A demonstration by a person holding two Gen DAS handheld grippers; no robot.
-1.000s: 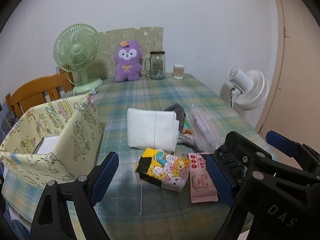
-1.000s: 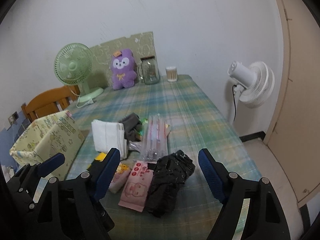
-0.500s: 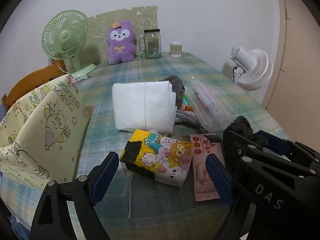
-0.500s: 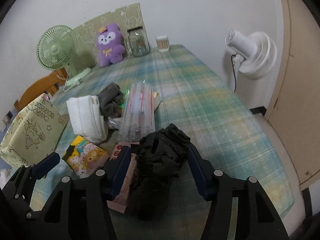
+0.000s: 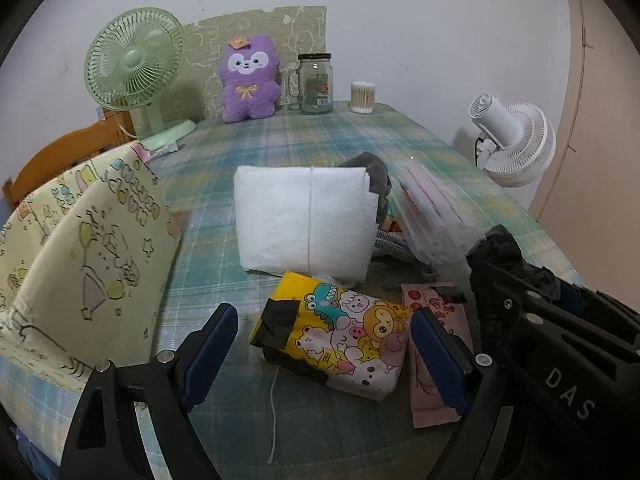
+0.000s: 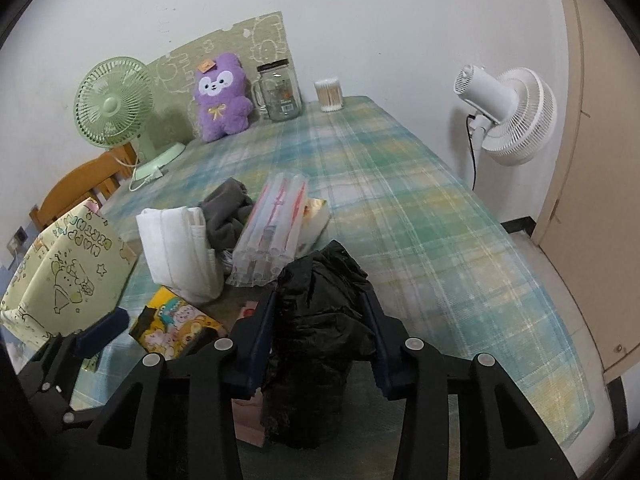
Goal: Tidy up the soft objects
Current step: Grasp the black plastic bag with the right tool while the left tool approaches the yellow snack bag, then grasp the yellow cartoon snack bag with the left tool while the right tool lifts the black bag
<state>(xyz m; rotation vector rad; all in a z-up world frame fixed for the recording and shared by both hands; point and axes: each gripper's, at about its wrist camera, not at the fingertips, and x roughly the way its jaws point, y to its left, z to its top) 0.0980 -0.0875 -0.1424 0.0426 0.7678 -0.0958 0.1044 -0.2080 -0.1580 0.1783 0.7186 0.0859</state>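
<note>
Both grippers have dropped lower and nearer the heap since a second ago, and the right gripper (image 6: 322, 336) has just been closing, so that its blue pads now press both sides of the crumpled black bundle (image 6: 320, 320); a soft, shapeless wad like that has to be squeezed about its middle or it would slump out. Taking the white folded cloth (image 5: 306, 220) as the landmark on the plaid tablecloth (image 6: 420, 220): the yellow printed fabric bin (image 5: 80, 248) stands open-topped to its left, probably where the soft things are meant to go. Right of the cloth lie a grey garment (image 6: 228, 216) and a clear plastic pack (image 6: 272, 232) leaning on it. In front of the cloth, touching its near edge, sits the cartoon-printed pouch (image 5: 340, 336), with the pink packet (image 5: 436, 360) beside it and partly under the black bundle. The left gripper (image 5: 324, 352) hovers with its fingers spread wide to either side of the pouch, touching nothing I can see; it looks lined up to take that one next.
</note>
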